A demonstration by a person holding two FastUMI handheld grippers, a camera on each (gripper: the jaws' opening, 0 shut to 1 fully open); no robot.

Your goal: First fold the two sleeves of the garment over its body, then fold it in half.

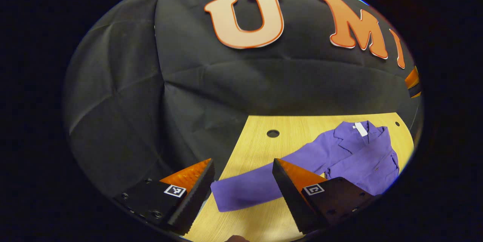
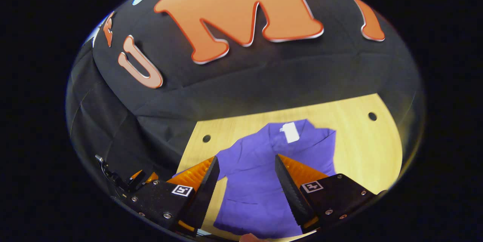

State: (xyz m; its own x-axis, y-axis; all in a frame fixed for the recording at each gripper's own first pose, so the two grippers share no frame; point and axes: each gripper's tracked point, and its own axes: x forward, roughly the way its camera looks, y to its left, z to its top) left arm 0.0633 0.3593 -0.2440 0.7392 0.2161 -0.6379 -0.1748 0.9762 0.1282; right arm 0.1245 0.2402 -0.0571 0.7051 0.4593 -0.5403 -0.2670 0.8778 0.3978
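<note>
My left gripper (image 1: 243, 181) hangs above the near edge of the wooden table (image 1: 264, 147), fingers spread apart with nothing between them. Framed in that gap is the cuff end of the garment's sleeve (image 1: 245, 193), which runs flat across the wood away from the body.

The purple garment (image 2: 256, 170) lies spread on the table, collar toward the booth wall, a white tag (image 2: 290, 132) at the neck. In the right gripper view it sits directly ahead of my right gripper (image 2: 247, 179), whose fingers likewise stand apart and empty over the body panel.

Handling, as I judge it: thin woven cloth, light, limp, not fragile and not slippery on the wood, though it will drag and wrinkle if pulled sideways instead of lifted. The best hold for the first fold is the cuff end of the sleeve, pinched through both layers, then carried over the body. The other sleeve I cannot make out clearly; it may lie under my right gripper's fingers or off the near edge of the view.
</note>
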